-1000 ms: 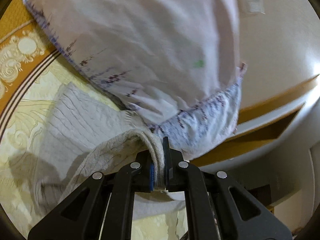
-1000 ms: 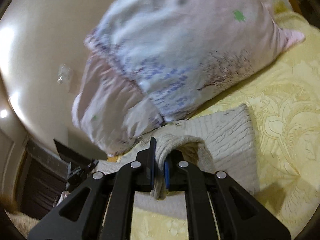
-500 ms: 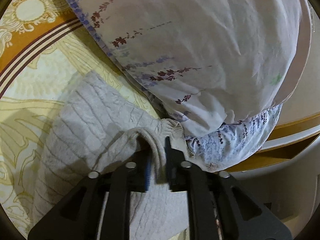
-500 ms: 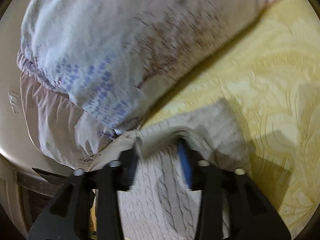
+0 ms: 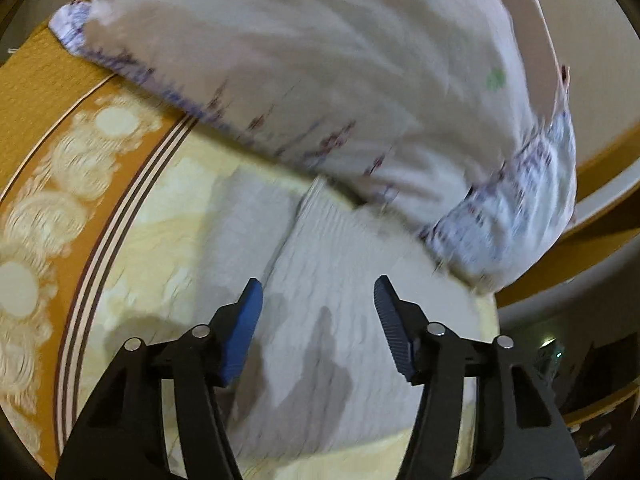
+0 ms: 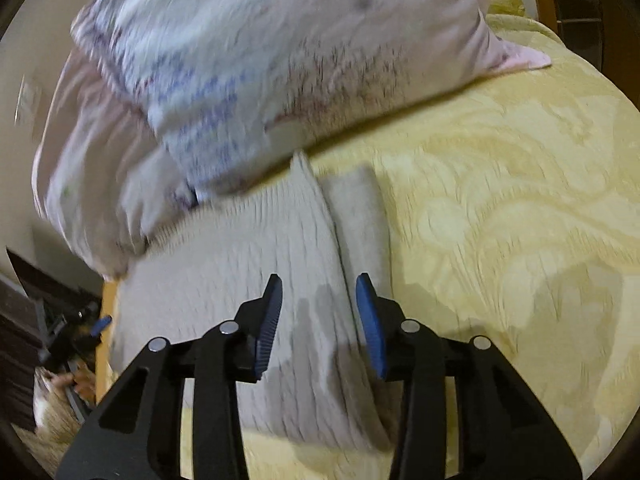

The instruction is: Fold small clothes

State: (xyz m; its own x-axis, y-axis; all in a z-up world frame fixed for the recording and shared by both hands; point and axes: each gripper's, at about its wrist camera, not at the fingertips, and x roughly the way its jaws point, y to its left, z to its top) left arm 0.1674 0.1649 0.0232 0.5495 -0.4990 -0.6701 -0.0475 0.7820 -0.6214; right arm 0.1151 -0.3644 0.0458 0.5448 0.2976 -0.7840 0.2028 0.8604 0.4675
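A pale grey knit garment [image 5: 340,280] lies folded on the yellow bedspread [image 5: 168,208], its top edge against a pillow. In the left wrist view my left gripper [image 5: 318,308] hovers just above it, jaws opening, with nothing pinched between the blue pads [image 5: 248,320]. In the right wrist view the same garment [image 6: 240,272] shows a fold line running away from me. My right gripper [image 6: 320,308] straddles that line above the cloth. Its jaws are closing, and the pads [image 6: 370,320] stand apart from the fabric.
A large floral pillow [image 5: 320,60] [image 6: 260,40] fills the far side, overlapping the garment's top edge. The bedspread's orange patterned border [image 5: 40,92] runs on the left. The bed's edge and wooden frame [image 5: 600,152] are close on the right. Yellow bedspread [image 6: 500,200] stretches to the right.
Both grippers were shut on the garment's raised edge a second ago. They have since let it go, and the cloth now lies flat on the bed beneath open jaws.
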